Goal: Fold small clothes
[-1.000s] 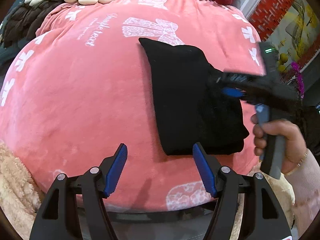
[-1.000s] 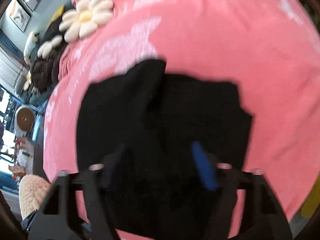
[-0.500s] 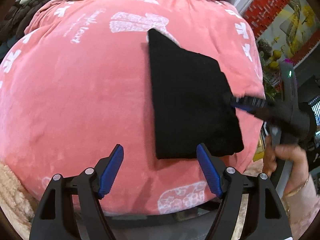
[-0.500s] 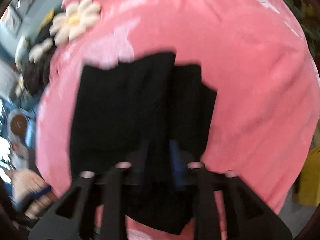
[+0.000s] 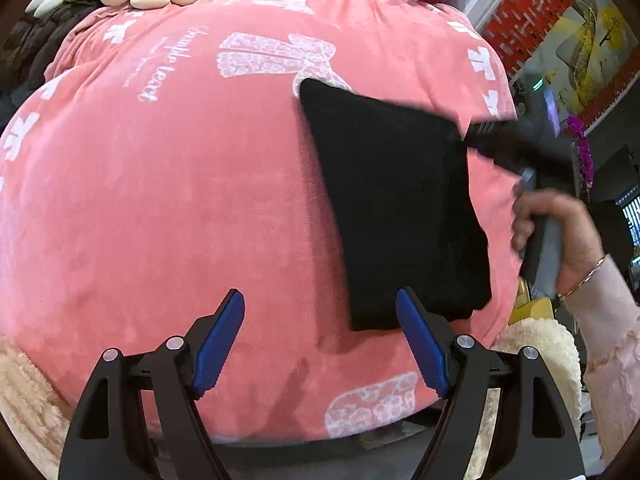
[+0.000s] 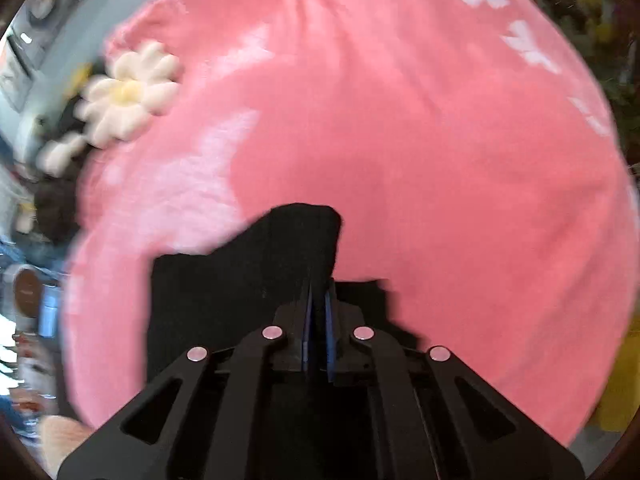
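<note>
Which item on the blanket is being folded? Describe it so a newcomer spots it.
Find the big pink blanket with white bow prints. On its right side lies a folded black garment, the only dark, plain piece there, with the right tongs pinching its edge.

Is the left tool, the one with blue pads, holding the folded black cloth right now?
No: the left gripper stands wide open over the pink blanket, with the folded black cloth outside its jaws.

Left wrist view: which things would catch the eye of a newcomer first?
First the folded black garment, lying dark on the right half of the pink blanket. The right gripper meets its far right edge. The left gripper stands wide open at the bottom, its right blue pad at the garment's near corner.
</note>
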